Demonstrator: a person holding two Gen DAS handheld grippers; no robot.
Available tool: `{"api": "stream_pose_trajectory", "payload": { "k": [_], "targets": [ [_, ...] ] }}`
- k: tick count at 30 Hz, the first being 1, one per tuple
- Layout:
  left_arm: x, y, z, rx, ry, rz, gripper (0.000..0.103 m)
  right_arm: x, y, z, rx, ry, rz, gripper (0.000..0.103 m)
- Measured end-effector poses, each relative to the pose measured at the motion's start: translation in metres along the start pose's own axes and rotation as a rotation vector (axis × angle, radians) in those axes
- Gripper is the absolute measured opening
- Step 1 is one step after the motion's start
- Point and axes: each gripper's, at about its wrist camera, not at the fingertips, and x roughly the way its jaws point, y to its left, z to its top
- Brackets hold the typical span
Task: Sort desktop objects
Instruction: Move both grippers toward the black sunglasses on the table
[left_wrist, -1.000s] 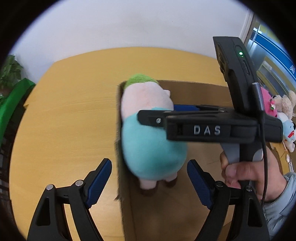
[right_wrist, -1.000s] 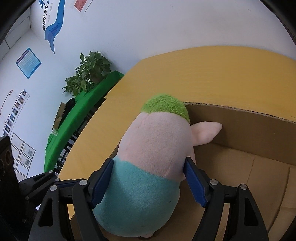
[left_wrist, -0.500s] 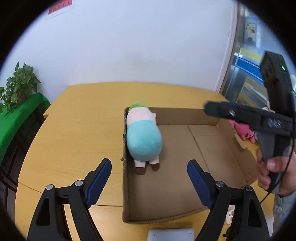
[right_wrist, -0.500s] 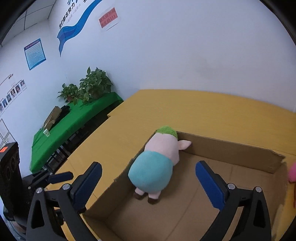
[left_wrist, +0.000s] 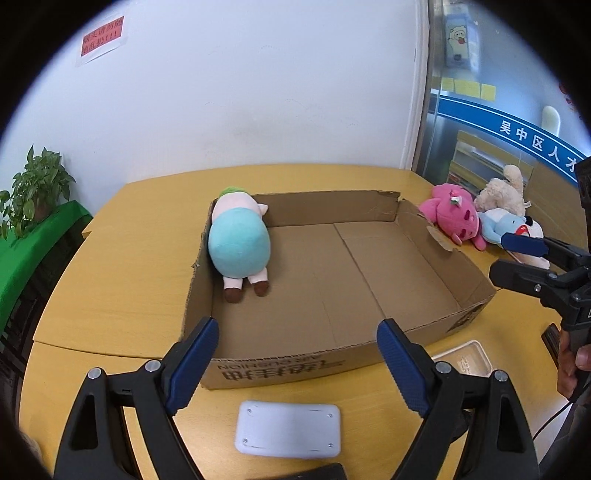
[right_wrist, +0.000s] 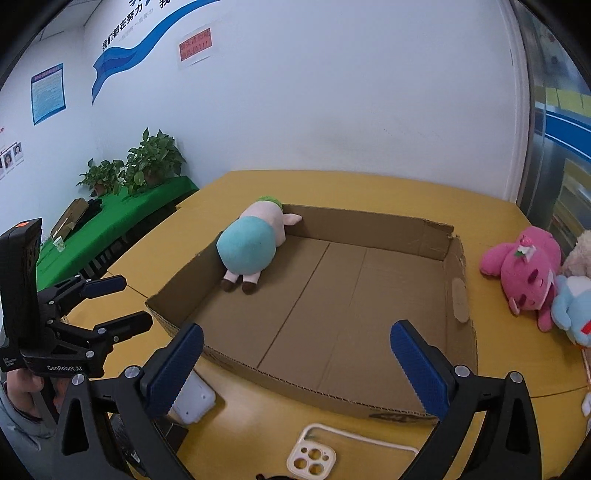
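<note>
Blue-padded and spread wide, your left gripper (left_wrist: 297, 352) hangs over the near edge of the wooden table (left_wrist: 118, 288) with nothing between its fingers; your right gripper (right_wrist: 297, 360) is just as wide apart and just as empty. Close under the left one lies a flat white plate with four screws (left_wrist: 288, 428). Below the right one lies a cream phone case (right_wrist: 314, 456), camera cut-outs facing up, and a white block (right_wrist: 194, 402) sits partly hidden behind the near left finger.

Just past these stands the shallow cardboard box (left_wrist: 280, 367), its printed front wall facing you. A small cream case (left_wrist: 467, 356) sits at its near right corner. Inside, the floor is bare except at the far left corner, where the plush pig (left_wrist: 239, 245) lies face down: teal body, pink head with a green tuft pressed to the back wall, brown feet pointing at you.

To the right of the box, on the table, a pink plush (right_wrist: 524, 271) lies touching a light blue plush (right_wrist: 570, 308), with a beige plush (left_wrist: 502, 194) behind them. Beyond the table to the left, potted plants (right_wrist: 147, 160) stand on a green-covered surface against the white wall.
</note>
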Motion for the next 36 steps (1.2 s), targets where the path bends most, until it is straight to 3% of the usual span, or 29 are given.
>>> {"api": "stream_pose_trajectory", "payload": {
  "k": [8, 15, 20, 23, 27, 32, 36],
  "targets": [
    [-0.007, -0.012, -0.011, -0.05, -0.009, 0.031, 0.088, -0.011, -0.006, -0.028, -0.018, -0.003, 0.004, 0.103],
    [-0.013, -0.018, -0.016, -0.03, -0.029, 0.063, 0.088, -0.008, -0.012, -0.047, -0.009, 0.012, 0.025, 0.103],
    [-0.009, -0.027, -0.03, -0.013, -0.013, 0.034, 0.088, -0.008, -0.029, -0.073, 0.008, 0.047, 0.063, 0.103],
    [0.008, -0.03, -0.05, -0.037, 0.044, -0.021, 0.088, 0.0, -0.048, -0.108, 0.066, 0.126, 0.051, 0.103],
    [0.025, -0.041, -0.072, -0.03, 0.117, -0.043, 0.088, 0.016, -0.073, -0.16, 0.189, 0.23, 0.078, 0.103],
    [0.03, -0.061, -0.085, 0.007, 0.164, -0.1, 0.088, 0.019, -0.082, -0.18, 0.248, 0.246, 0.093, 0.103],
    [0.032, -0.076, -0.091, 0.023, 0.182, -0.138, 0.088, 0.026, -0.065, -0.19, 0.214, 0.284, 0.118, 0.103]
  ]
}}
